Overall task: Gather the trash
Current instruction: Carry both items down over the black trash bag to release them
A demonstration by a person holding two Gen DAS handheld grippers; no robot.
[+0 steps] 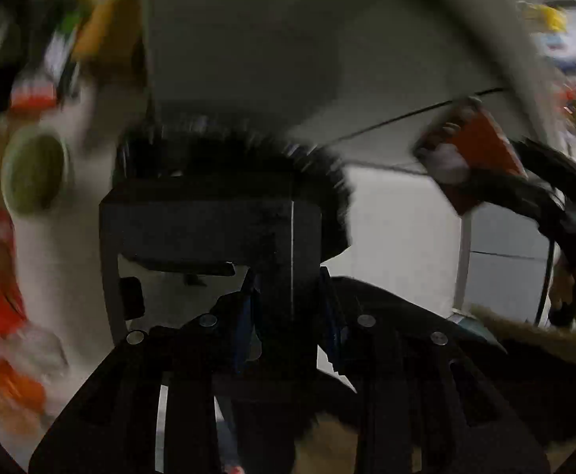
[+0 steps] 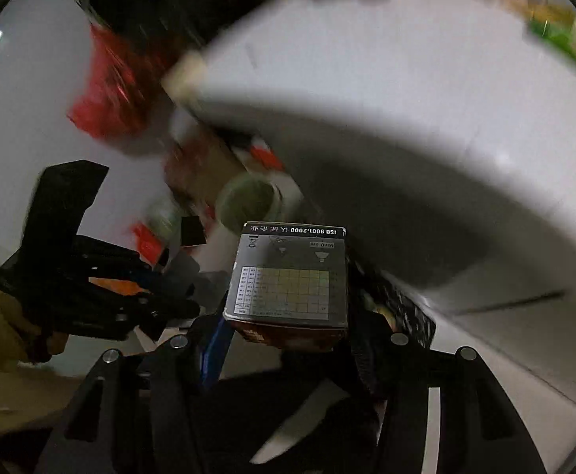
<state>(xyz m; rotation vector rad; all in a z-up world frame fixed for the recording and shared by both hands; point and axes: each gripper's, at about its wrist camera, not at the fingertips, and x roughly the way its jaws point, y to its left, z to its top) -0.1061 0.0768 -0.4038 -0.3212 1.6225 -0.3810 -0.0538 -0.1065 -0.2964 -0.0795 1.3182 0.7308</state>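
Left tongs (image 1: 288,308), low in frame centre, clamp a black block between their fingers. Right tongs (image 2: 288,331), bottom centre, grip a printed carton.

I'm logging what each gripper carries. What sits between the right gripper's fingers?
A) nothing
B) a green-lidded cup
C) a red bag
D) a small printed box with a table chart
D: the right gripper is shut on the small printed box, chart side facing the camera.

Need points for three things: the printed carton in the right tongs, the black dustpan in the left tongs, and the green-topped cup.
printed carton (image 2: 288,276): right wrist view, on its gray chart panel.
black dustpan (image 1: 208,221): left wrist view, on its dark flat body below the bristles.
green-topped cup (image 1: 34,170): left wrist view, on its green round top.
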